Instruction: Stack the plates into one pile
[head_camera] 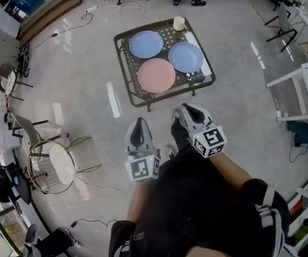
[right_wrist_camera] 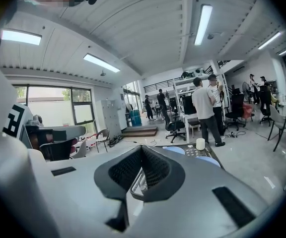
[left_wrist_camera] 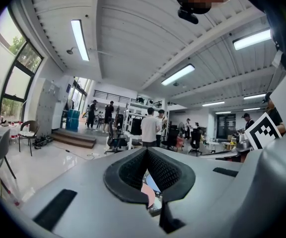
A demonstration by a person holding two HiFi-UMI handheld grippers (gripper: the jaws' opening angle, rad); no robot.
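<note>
1. Left gripper (head_camera: 139, 123) and right gripper (head_camera: 190, 110) are hovering short of the table (head_camera: 126, 68), jaws together and empty; left unopened, they'd be shoving plates.
2. Pink plate (head_camera: 156, 75) and blue plates (head_camera: 146, 44) (head_camera: 185, 57) are lying unstacked on the table; a slide is risking its far-edge cup (head_camera: 179, 23).

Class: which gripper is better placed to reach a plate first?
Right, probably. The right gripper reaches closer to the table and the pink plate; the left gripper sits farther back. Both jaws are shut.
</note>
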